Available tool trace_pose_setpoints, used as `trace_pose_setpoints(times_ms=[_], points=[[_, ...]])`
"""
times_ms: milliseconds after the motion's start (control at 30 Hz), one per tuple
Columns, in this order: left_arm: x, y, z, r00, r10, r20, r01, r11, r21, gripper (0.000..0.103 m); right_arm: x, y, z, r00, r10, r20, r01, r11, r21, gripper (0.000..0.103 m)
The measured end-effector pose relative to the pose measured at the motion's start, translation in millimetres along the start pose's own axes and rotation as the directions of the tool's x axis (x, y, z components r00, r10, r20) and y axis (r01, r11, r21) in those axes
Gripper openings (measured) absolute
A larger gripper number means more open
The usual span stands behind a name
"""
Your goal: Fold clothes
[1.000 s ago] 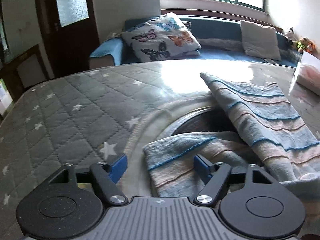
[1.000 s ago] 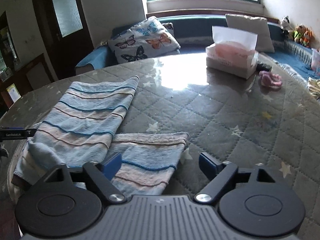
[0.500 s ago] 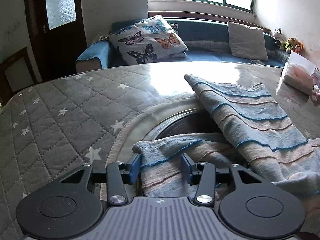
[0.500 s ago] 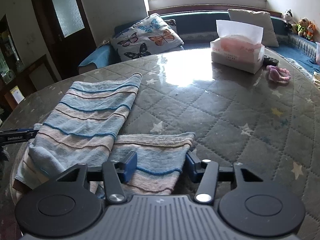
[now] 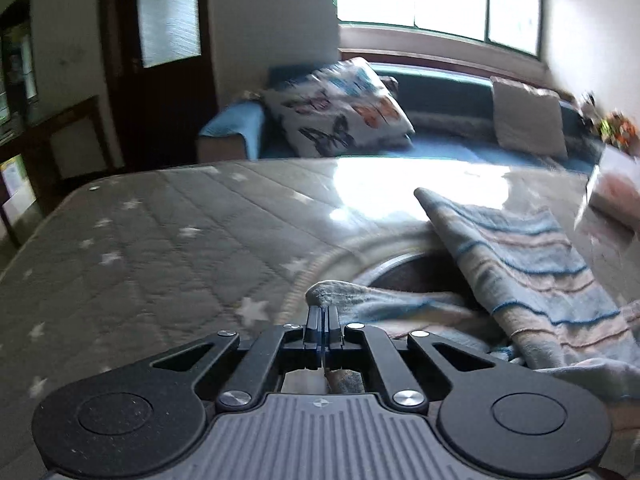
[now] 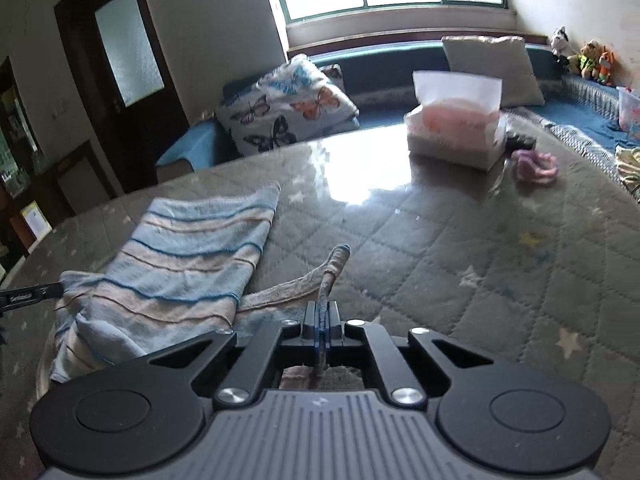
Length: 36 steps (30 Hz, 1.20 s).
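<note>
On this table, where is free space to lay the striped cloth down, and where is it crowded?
Free: the quilted table cover between the striped cloth and the tissue box, and the wide stretch left of the cloth in the left view. Crowded: the far right corner, with the tissue box and a pink item.

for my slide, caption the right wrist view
Right gripper shut on a corner of the striped towel on the quilted table.

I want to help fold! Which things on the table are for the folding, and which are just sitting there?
For the folding:
- striped towel
- left gripper, shut on its near edge
- right gripper, shut on its near edge

Just sitting there:
- tissue box
- pink scrunchie
</note>
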<state>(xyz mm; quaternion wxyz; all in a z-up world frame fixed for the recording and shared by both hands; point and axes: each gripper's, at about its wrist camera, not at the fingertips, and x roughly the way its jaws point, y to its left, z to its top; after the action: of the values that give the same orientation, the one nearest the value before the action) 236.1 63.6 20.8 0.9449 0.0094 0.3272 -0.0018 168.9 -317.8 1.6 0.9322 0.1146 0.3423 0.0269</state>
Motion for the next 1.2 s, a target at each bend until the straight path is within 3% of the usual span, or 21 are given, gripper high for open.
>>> trace_pose_setpoints(times_ms=[233, 433, 633, 800, 933, 1033, 1100, 1200], points=[[-56, 32, -13, 0.994, 0.096, 0.050, -0.092, 0.993, -0.072, 0.001, -37, -7, 0, 0.997, -0.015, 0.079, 0.012, 1.000, 0.027, 0.002], [-112, 73, -34, 0.981, 0.186, 0.049, -0.176, 0.970, -0.166, 0.001, -75, -20, -6, 0.989, -0.040, 0.144, 0.032, 0.998, 0.061, 0.002], [-158, 98, -71, 0.976, 0.217, 0.005, -0.211, 0.955, -0.208, 0.001, -115, -40, -27, 0.982, -0.067, 0.178, 0.046, 0.992, 0.118, 0.002], [-180, 114, -98, 0.981, 0.184, -0.070, -0.195, 0.954, -0.227, 0.002, -141, -48, -55, 0.986, -0.100, 0.131, 0.085, 0.989, 0.120, 0.003], [-187, 117, -104, 0.975, 0.200, -0.095, -0.214, 0.960, -0.179, 0.005, -149, -54, -59, 0.985, -0.148, 0.090, 0.140, 0.986, 0.091, 0.008], [-194, 115, -98, 0.975, 0.211, -0.072, -0.220, 0.963, -0.157, 0.019, -153, -54, -50, 0.982, -0.162, 0.099, 0.157, 0.986, 0.055, 0.008], [-196, 110, -92, 0.977, 0.207, -0.046, -0.212, 0.967, -0.140, 0.038, -149, -46, -42, 0.986, -0.140, 0.096, 0.139, 0.990, 0.019, 0.008], [-185, 96, -79, 0.983, 0.182, -0.025, -0.183, 0.976, -0.114, 0.043, -130, -33, -32, 0.993, -0.089, 0.071, 0.092, 0.995, -0.035, 0.008]])
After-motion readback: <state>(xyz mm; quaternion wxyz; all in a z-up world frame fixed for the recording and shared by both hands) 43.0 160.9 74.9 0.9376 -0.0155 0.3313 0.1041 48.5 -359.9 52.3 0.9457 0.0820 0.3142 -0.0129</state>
